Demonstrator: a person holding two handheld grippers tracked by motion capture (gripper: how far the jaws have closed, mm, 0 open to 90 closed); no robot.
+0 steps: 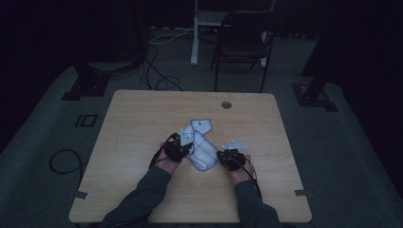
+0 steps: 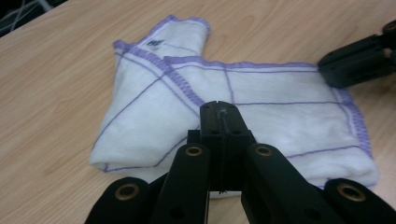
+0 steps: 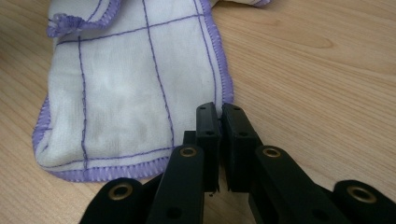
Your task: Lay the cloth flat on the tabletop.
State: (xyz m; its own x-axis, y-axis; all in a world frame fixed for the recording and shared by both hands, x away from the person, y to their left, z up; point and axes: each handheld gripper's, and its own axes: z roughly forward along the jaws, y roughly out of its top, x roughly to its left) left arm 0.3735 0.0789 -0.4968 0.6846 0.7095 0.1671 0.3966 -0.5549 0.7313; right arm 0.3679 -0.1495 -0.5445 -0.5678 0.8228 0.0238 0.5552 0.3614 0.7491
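Note:
A white cloth (image 1: 203,146) with purple grid lines and a purple hem lies folded in the middle of the wooden table (image 1: 138,123). My left gripper (image 1: 187,148) sits at the cloth's left side. In the left gripper view its jaws (image 2: 219,108) are pressed together over the cloth (image 2: 280,121), with a thin bit of fabric pinched at the tips. My right gripper (image 1: 222,156) is at the cloth's near right corner. Its jaws (image 3: 220,108) stand nearly together on the purple hem of the cloth (image 3: 116,93). The right gripper (image 2: 329,67) also appears at the cloth's far corner in the left gripper view.
A round cable hole (image 1: 226,104) sits near the table's far edge. Behind the table stand a dark folding chair (image 1: 242,42) and a white post (image 1: 195,38), with cables (image 1: 157,71) on the floor. Bare wood surrounds the cloth on every side.

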